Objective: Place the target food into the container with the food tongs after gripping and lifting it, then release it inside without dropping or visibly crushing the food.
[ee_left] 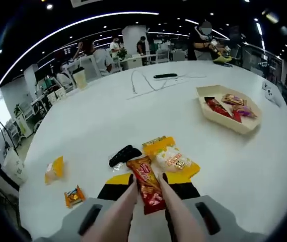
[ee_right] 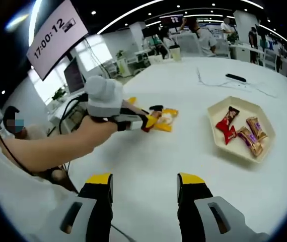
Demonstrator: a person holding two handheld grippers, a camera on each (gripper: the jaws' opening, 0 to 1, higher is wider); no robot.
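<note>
A glossy red snack packet (ee_left: 147,187), long and crinkled, sits pinched between the pale tongs (ee_left: 148,201) held in the left gripper (ee_left: 148,194), low over the smooth white table (ee_left: 133,126). Just beyond lies a yellow-and-clear packet (ee_left: 169,157). The shallow cream hexagonal tray (ee_right: 219,132) holds foil-wrapped snacks. The right gripper (ee_right: 146,189) hovers with jaws apart.

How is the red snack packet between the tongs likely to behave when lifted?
The red snack packet is probably light and slightly floppy, being a thin wrapper. Its glossy film may slip between the tongs. It is long and gripped near one end, so the far end may droop.
</note>
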